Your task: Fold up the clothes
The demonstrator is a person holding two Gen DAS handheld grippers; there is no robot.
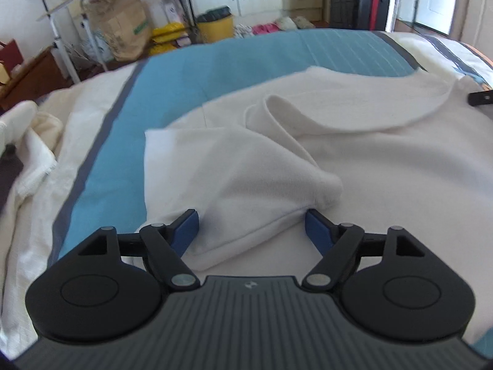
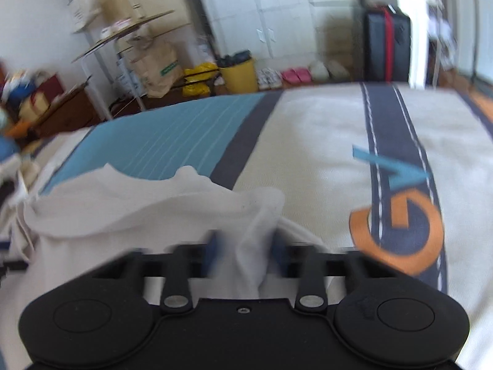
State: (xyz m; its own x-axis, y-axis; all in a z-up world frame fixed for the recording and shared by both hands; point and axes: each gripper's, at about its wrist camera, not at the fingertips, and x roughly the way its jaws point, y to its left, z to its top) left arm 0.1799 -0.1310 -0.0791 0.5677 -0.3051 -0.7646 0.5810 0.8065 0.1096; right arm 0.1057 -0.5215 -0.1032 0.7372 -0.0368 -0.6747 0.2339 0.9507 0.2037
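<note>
A white garment (image 1: 354,154) lies spread on the bed, its sleeve folded across the body. My left gripper (image 1: 251,229) is open, its blue pads (image 1: 185,231) set on either side of a bunched fold of the sleeve. In the right wrist view the same white garment (image 2: 129,212) has an edge lifted. My right gripper (image 2: 243,252) is shut on a pinch of that cloth and holds it raised; the view is blurred. The tip of the right gripper shows at the far right of the left wrist view (image 1: 480,97).
The bed cover (image 1: 191,71) is blue, cream and dark-striped, with an orange logo (image 2: 397,231). Other cream cloth (image 1: 34,141) lies at the left. Beyond the bed are a yellow bin (image 1: 215,26), a shelf with bags (image 1: 101,24) and a black suitcase (image 1: 357,0).
</note>
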